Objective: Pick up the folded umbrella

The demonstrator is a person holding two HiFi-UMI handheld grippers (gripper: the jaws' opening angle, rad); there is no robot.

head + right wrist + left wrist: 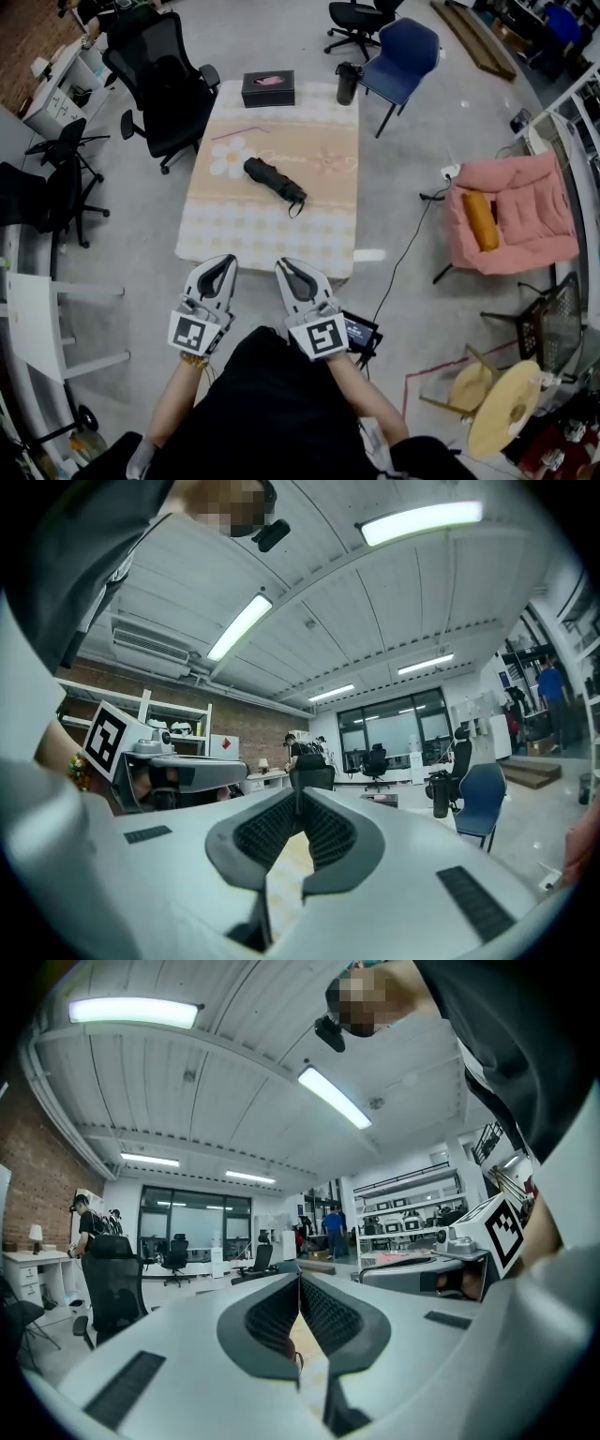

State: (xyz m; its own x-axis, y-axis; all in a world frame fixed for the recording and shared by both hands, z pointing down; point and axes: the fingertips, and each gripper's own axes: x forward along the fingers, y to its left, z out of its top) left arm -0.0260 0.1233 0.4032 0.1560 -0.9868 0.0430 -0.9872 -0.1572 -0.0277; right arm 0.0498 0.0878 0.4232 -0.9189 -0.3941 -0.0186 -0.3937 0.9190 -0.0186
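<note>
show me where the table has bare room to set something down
The near strip of the table, between the umbrella and the front edge, is bare, as is the right side beside the umbrella. The far end is busier: black box and dark flask along it.

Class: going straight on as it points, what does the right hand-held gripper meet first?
Probably the folded umbrella on the table, if the right hand-held gripper travels low enough; its height above the tabletop is unclear.

We can read no words, numbers or brand names, only coded black-and-white squares on the left cube [190,335] and the right cube [325,337].
</note>
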